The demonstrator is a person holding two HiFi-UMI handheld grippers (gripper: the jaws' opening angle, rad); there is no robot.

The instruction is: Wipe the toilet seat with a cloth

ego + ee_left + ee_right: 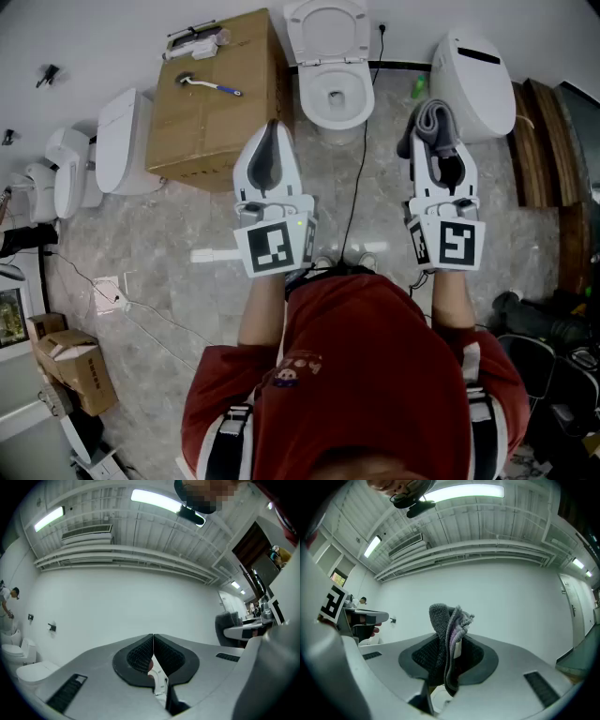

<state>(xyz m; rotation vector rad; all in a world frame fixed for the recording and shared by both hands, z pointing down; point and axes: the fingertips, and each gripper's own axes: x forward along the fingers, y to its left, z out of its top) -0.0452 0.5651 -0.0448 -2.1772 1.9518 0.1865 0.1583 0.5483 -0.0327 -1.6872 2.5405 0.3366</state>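
Left gripper (273, 131): fingers (136, 656) pressed together, nothing between them.
Right gripper (437, 141): fingers (424, 656) pinching the folded grey cloth (434, 120), which stood up out of them.
Toilet seat (307, 94): on the open bowl, ahead between both grippers, forward-left of the cloth.
Seat's long axis: ran away from the person.
Nearer hand: roughly equal; the cloth hand likely needed to swing left and down.
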